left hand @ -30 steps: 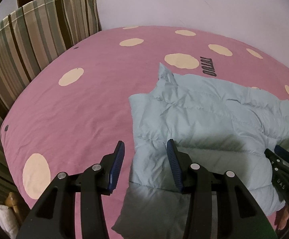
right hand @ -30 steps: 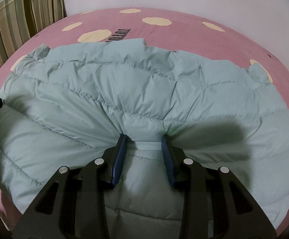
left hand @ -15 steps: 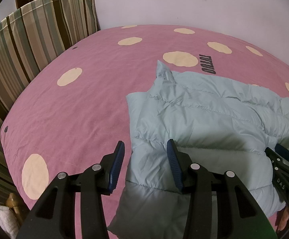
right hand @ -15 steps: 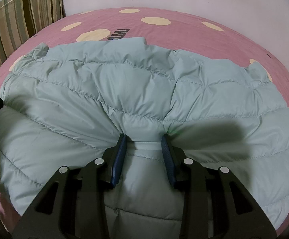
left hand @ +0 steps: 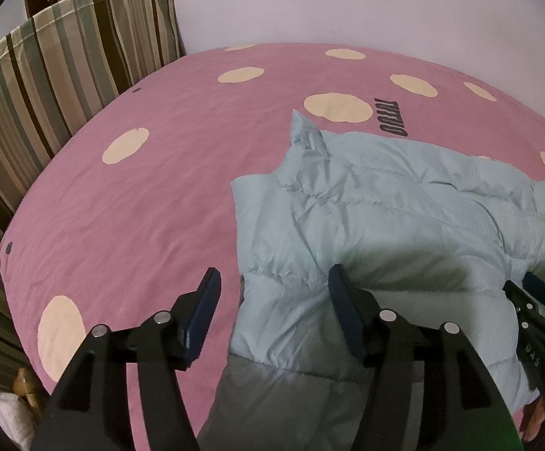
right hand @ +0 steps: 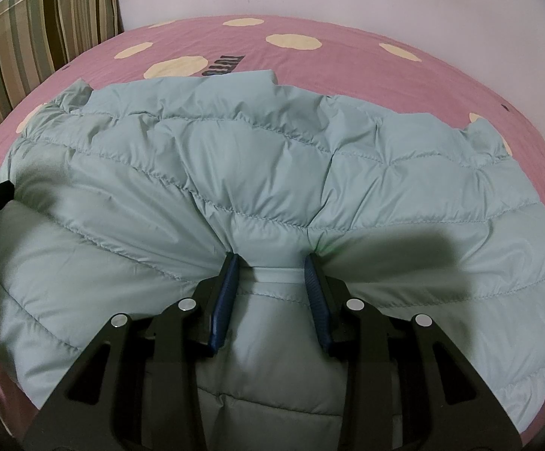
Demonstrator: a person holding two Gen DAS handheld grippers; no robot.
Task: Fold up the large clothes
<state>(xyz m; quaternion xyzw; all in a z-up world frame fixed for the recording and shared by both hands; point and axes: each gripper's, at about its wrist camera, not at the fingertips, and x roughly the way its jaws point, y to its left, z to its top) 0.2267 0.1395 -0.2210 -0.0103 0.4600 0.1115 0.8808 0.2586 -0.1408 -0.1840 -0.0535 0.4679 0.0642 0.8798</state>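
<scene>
On the pink bed, we hold the right tool (right hand: 271, 259) clamped on a bunched fold of the pale blue quilted jacket (right hand: 280, 173), its blue pads (right hand: 225, 293) pinching the puffed fabric from both sides so that creases fan away from the grip. From the right wrist view, the jacket spreads wide across the bed, its far edge lying just short of the dark lettering (right hand: 221, 65) printed on the sheet, and a shadow falls over the padding to the right of the grip.

Our left tool (left hand: 272, 282) stands spread at the jacket's left edge. One pad (left hand: 202, 319) hangs over bare sheet, the other (left hand: 345, 315) sits against the puffy fabric, and the jacket's edge runs between the two; we cannot tell whether either finger presses down on it. A corner of the jacket (left hand: 385, 218) pokes up beside a cream spot (left hand: 337, 107), near the same dark lettering (left hand: 393, 117). The right tool shows at the right edge of the left wrist view (left hand: 532, 300), dug into the padding, well apart from the left one.

Beyond the jacket, the bedsheet (left hand: 141, 203) stretches out pink with scattered cream spots and a few small dark marks. A striped cushion (left hand: 47, 75) in brown, green and beige stands along the bed's left side, against a plain pale wall (left hand: 347, 3).
</scene>
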